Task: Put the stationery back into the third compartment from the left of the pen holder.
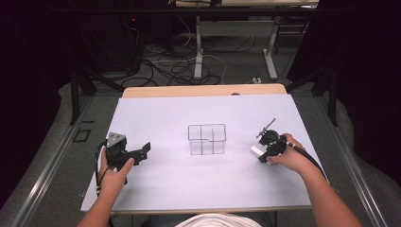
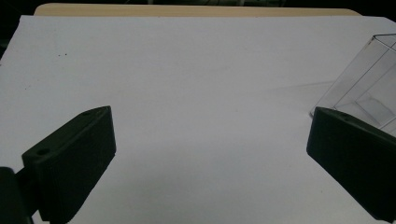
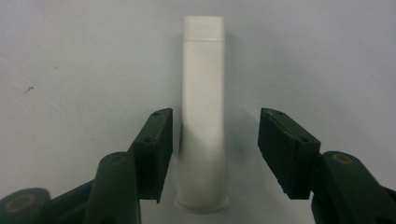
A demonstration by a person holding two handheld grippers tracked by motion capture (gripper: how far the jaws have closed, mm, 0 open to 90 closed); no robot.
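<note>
right claw (image 3: 215, 154) agape astride white tube (image 3: 202, 116), tube's base cropped

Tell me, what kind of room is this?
Probably a lab or workshop set up for recording. A table covered in white stands among dark metal frames, loose cables lie on the floor behind, and a person holds a left gripper and a right gripper.
</note>
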